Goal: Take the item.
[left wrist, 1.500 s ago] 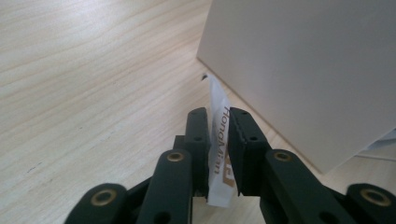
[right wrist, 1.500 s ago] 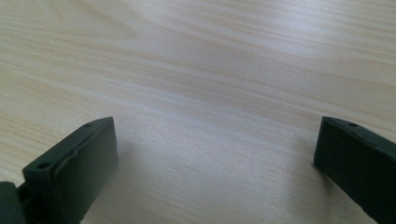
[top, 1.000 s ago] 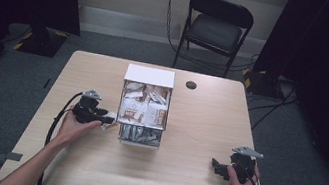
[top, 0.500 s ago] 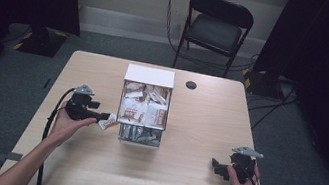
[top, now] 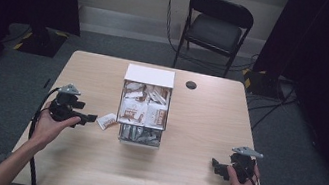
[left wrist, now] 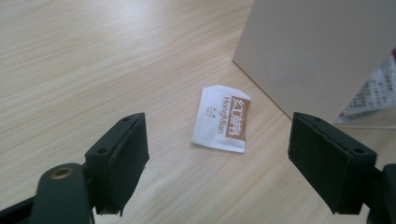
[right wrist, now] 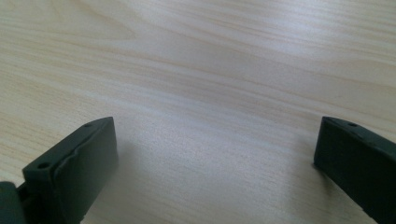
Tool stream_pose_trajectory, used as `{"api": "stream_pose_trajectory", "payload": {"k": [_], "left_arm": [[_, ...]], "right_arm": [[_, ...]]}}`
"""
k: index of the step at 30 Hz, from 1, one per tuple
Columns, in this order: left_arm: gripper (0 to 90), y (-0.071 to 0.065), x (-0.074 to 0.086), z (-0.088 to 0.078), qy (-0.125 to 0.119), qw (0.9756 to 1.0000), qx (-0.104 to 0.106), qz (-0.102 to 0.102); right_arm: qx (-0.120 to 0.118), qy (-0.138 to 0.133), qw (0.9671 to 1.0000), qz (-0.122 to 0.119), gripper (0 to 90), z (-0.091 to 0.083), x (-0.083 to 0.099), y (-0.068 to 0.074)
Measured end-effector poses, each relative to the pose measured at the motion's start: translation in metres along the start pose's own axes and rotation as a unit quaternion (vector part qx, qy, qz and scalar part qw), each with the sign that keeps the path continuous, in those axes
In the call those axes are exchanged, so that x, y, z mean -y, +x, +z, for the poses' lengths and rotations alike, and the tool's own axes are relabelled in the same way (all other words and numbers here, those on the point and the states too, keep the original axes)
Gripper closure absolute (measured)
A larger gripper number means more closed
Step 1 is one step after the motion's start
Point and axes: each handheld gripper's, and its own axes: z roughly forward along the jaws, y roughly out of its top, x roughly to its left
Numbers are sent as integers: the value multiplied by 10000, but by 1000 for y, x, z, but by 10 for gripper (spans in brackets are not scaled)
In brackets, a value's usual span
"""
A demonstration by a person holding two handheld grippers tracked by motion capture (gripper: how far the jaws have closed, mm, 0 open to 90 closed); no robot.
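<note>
Sachet flat on table, just beside box. Left gripper just opened wide, empty, sachet released ahead of jaws. Right gripper open, idle, apparently resting. Best: back left gripper off level, clear of sachet and box wall.

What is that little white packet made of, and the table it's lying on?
The little packet looks like thin matte paper or paper-backed foil: flat, slightly crinkled, with a printed brown panel. The table looks like pale wood or wood-look laminate: fine straight grain lines and a smooth, faintly shiny top.
</note>
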Motion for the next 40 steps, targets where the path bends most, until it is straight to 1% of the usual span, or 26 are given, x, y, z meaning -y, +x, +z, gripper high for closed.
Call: {"api": "stream_pose_trajectory", "payload": {"k": [2,3,5,7,8,9,11,12,13,14,16,17,18,20,22,23,24,26,27,28,29,32,33,36,37,40], "left_arm": [[200,0,2,-4,31,10000,29,-46],[196,-1,5,-7,15,10000,-73,53],[197,-1,10,-10,63,10000,-7,18],[211,-1,16,-12,223,9994,-224,150],[219,-1,16,-12,223,9994,-224,150],[217,1,24,-13,339,9985,-382,210],[217,4,29,-13,407,9979,-464,187],[214,6,32,-13,425,9976,-519,161],[230,13,41,-12,534,9966,-625,-15],[243,13,41,-12,534,9966,-625,-15],[244,22,50,-12,572,9955,-669,-354],[244,28,59,-10,664,9934,-841,-409],[244,31,62,-10,687,9923,-964,-356],[244,35,66,-10,725,9919,-952,-416],[242,42,73,-10,751,9904,-1035,-526],[228,46,79,-10,759,9881,-1215,-561],[234,47,80,-11,734,9869,-1292,-635],[226,48,81,-12,658,9869,-1288,-715],[211,48,84,-8,533,9845,-1535,-664],[171,48,84,-8,533,9845,-1535,-664],[143,50,87,-7,388,9858,-1504,-634],[128,51,91,-6,229,9867,-1495,-589],[84,50,96,-2,-41,9872,-1505,-525],[32,48,95,0,-3,9872,-1501,-531],[18,46,93,2,33,9860,-1557,-591],[2,45,92,4,53,9857,-1575,-601]], "right_arm": [[0,-3,10000,-9,0,0,0,0],[0,-4,10000,-9,0,0,0,0],[0,-3,10000,-8,0,0,0,0],[5,0,10000,-5,0,0,0,0],[5,0,10000,-5,0,0,0,0],[0,-1,10000,-2,0,0,0,0],[5,-1,10000,-4,0,0,0,0],[5,-1,10000,-4,0,0,0,0],[2,1,10000,0,0,0,0,0],[3,0,10000,0,0,0,0,0],[10,-1,10000,2,0,0,0,0],[11,1,10000,7,0,0,0,0],[9,5,10000,17,0,0,0,0],[12,9,10000,28,0,0,0,1],[12,3,10000,19,0,0,0,1],[11,10,10000,28,0,0,0,1],[10,11,10000,22,0,0,0,1],[9,9,10000,28,0,0,0,1],[11,10,10000,29,0,0,0,1],[11,10,10000,29,0,0,0,1],[10,10,10000,22,0,0,0,1],[15,10,10000,26,0,0,0,1],[18,6,10000,16,0,0,0,1],[19,4,10000,18,0,0,0,1],[20,3,10000,21,0,0,0,1],[18,5,10000,20,0,0,0,1]]}}
